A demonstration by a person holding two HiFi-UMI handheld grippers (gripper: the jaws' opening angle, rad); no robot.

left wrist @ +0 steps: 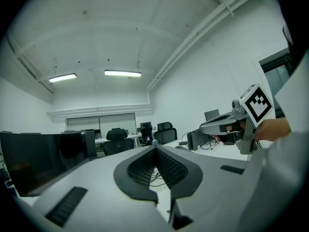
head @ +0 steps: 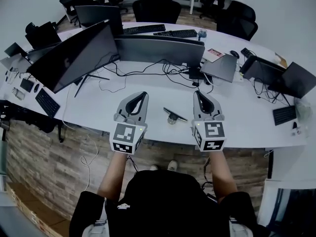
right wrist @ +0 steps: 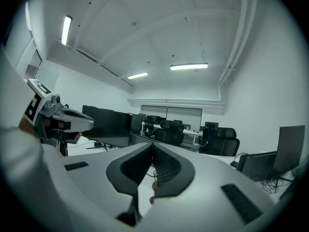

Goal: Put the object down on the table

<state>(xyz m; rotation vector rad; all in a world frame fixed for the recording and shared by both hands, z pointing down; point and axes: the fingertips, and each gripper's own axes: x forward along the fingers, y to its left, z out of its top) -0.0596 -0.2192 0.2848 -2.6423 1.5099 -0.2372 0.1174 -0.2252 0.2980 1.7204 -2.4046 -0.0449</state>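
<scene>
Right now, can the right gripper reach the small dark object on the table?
Probably yes: the small dark object lies bare beside the right gripper, nothing between; its shut jaws must open.

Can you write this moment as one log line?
left hand-held gripper: shut, empty | right hand-held gripper: shut, empty | small dark object: lying on table, neither gripper touching it

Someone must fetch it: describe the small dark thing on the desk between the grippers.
On the long white desk, look near the front edge between the left gripper and right gripper. The small dark object lies alone there, clear of the cables.
</scene>
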